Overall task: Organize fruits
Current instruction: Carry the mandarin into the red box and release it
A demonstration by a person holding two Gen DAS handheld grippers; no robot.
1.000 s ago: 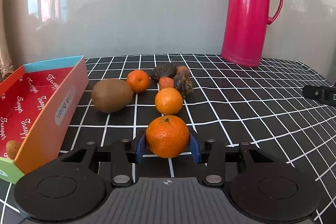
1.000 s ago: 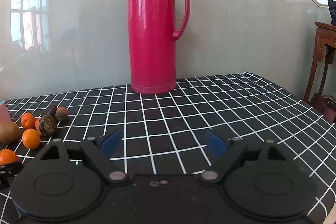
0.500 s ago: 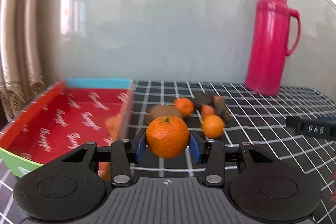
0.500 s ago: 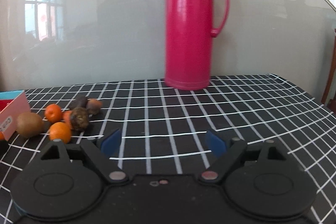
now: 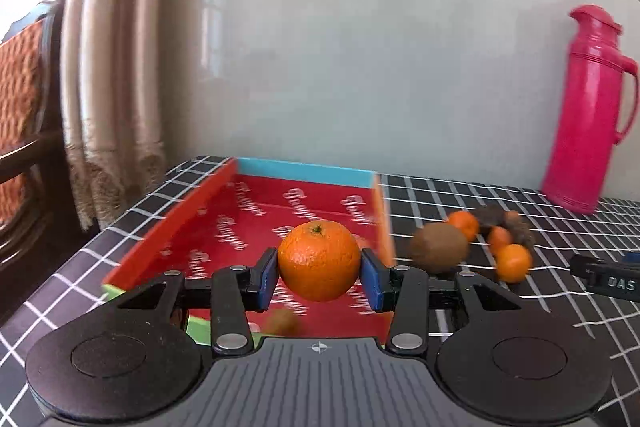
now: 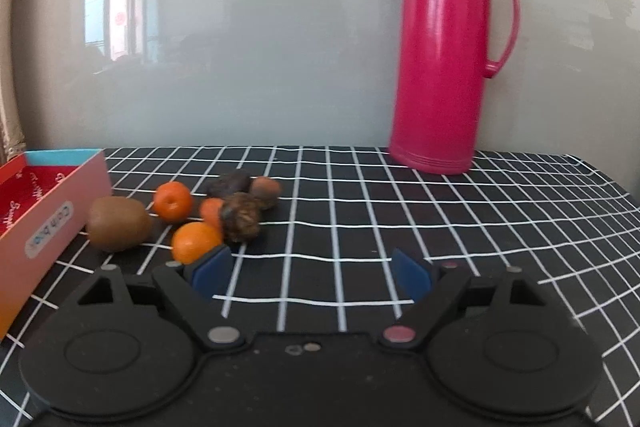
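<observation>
My left gripper (image 5: 319,273) is shut on an orange tangerine (image 5: 319,259), its blue pads pressing both sides, and holds it above the red box (image 5: 256,215) with the blue far wall. A small brown fruit (image 5: 282,321) lies blurred in the box's near end. To the right of the box lie a kiwi (image 5: 440,247), tangerines (image 5: 513,262) and dark fruits. In the right wrist view my right gripper (image 6: 312,273) is open and empty, just right of a tangerine (image 6: 196,241), with the kiwi (image 6: 118,223), another tangerine (image 6: 173,202) and dark fruits (image 6: 241,223) beyond.
A tall pink thermos (image 6: 444,59) stands at the back right by the glossy wall. The table wears a black cloth with a white grid (image 6: 400,211). A curtain (image 5: 112,75) and a chair (image 5: 24,115) stand past the table's left edge.
My left gripper carried the tangerine leftward from the fruit pile to over the red box. My right gripper swung left, bringing the fruit pile close to its left finger.
</observation>
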